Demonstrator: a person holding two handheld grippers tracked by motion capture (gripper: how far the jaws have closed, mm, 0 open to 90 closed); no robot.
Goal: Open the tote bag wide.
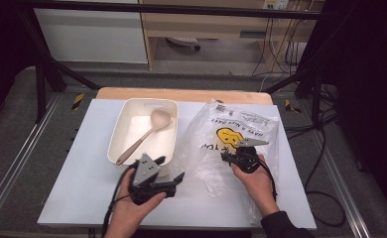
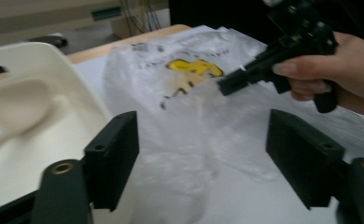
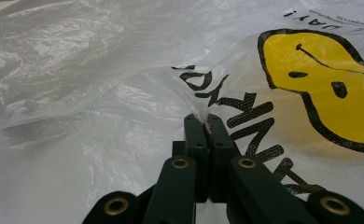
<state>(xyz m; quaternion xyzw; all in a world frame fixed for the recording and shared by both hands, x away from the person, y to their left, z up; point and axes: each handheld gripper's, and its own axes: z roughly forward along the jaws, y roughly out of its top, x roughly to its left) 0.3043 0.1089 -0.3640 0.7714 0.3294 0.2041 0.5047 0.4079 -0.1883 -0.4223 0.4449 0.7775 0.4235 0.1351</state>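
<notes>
We are counting one plastic bag [image 1: 231, 139], one cream tray [image 1: 124, 126], one spoon [image 1: 149, 129] and two tools, left [image 1: 171, 169] and right [image 1: 225, 156].

Two hand-held black grippers, bare hands

The left gripper [image 1: 169, 171] carries a grey three-cornered plate, brass-ringed screw holes and a black cable; the right gripper's [image 1: 225, 156] arm wears a dark sleeve [image 1: 283, 225].

Plastic bag [image 1: 216, 148]: thin, translucent white, crumpled, printed with a yellow smiley face and black lettering. It lay flat on the counter [image 1: 82, 183], just right of the tray [image 1: 119, 134]. The right tool [image 3: 207, 122] pinched a fold near the print.
</notes>
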